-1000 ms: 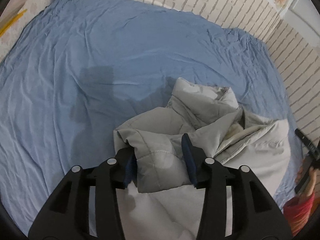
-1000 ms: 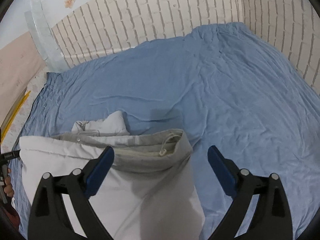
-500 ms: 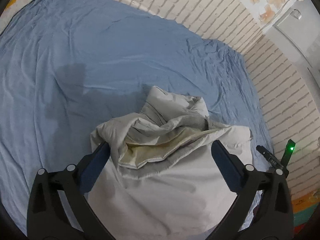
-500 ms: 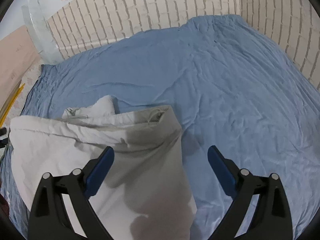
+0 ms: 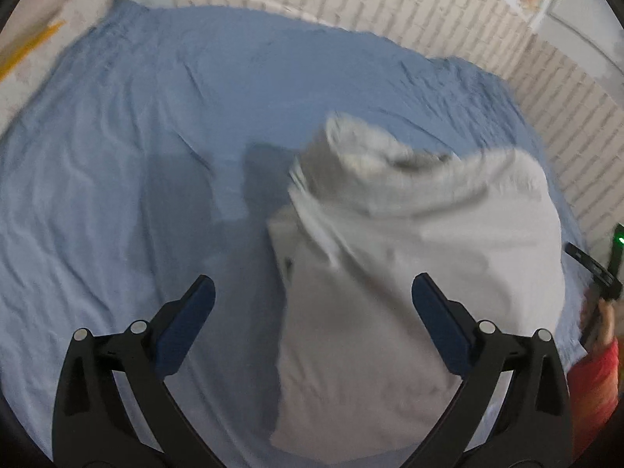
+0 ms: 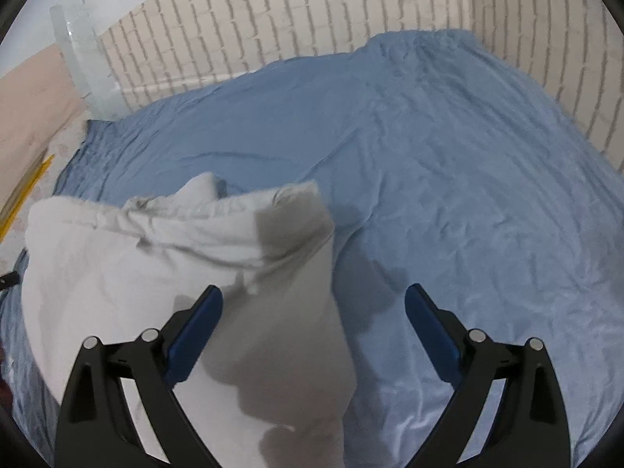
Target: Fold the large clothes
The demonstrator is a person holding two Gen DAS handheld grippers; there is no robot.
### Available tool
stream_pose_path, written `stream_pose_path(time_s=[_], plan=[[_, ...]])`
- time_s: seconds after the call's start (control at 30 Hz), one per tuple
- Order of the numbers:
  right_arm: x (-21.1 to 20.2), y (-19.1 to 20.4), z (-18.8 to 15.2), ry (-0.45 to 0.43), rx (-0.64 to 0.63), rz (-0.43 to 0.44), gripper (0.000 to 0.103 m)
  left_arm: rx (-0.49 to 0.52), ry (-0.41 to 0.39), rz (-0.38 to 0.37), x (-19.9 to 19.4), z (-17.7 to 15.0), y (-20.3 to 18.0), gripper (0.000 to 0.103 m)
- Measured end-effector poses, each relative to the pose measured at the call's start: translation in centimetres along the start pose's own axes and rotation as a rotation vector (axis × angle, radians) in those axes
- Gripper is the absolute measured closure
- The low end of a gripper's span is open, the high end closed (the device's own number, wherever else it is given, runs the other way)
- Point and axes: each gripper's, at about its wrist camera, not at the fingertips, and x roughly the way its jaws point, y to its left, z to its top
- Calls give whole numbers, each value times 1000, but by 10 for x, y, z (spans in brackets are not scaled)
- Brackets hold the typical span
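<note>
A pale grey padded jacket [image 5: 421, 273] lies folded in a thick bundle on the blue bed sheet [image 5: 156, 156], near the front edge. My left gripper [image 5: 312, 304] is open and empty, above the bundle's left edge. My right gripper [image 6: 314, 312] is open and empty, above the bundle's right edge, where the jacket [image 6: 156, 273] fills the left of that view. The jacket's collar end points away from me. The left wrist view is blurred by motion.
White brick-pattern walls [image 6: 312, 19] bound the bed at the back and right. The sheet [image 6: 468, 195] spreads wide to the right and behind the jacket. The other gripper and a hand with a red sleeve [image 5: 596, 374] show at the right edge of the left wrist view.
One second ago my left gripper was shut on a jacket fold. It has let go, opened wide and swung left. The fold now rests on the bundle. My right gripper stayed open and drew back slightly.
</note>
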Motion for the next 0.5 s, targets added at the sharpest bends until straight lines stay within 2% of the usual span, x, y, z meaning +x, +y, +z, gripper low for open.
stream_pose_path(time_s=[0.1, 0.17, 0.2, 0.23, 0.27, 0.3, 0.33, 0.37, 0.4, 0.5], plan=[[16, 3, -7, 53, -26, 23, 8, -1, 51, -97, 27, -17, -1, 3], [26, 4, -12, 88, -16, 57, 8, -12, 51, -119, 39, -23, -5, 5], [27, 3, -14, 88, -13, 63, 8, -15, 41, -129, 42, -24, -8, 18], [27, 4, -14, 82, -12, 75, 11, -11, 41, -145, 45, -23, -11, 26], [25, 5, -15, 77, -13, 107, 16, -7, 40, -145, 45, -23, -14, 39], [24, 7, -15, 82, -12, 126, 41, 11, 27, -120, 43, -22, -20, 53], [23, 8, -15, 82, -17, 114, 63, 34, 12, -101, 40, -22, -25, 61], [20, 10, -15, 73, -30, 101, 69, 55, -3, -81, 36, -22, -29, 73], [16, 13, -14, 63, -44, 96, 81, 71, -18, -67, 31, -21, -34, 82], [3, 23, -13, 20, -89, 75, 92, 117, -77, -46, 9, -22, -51, 88]])
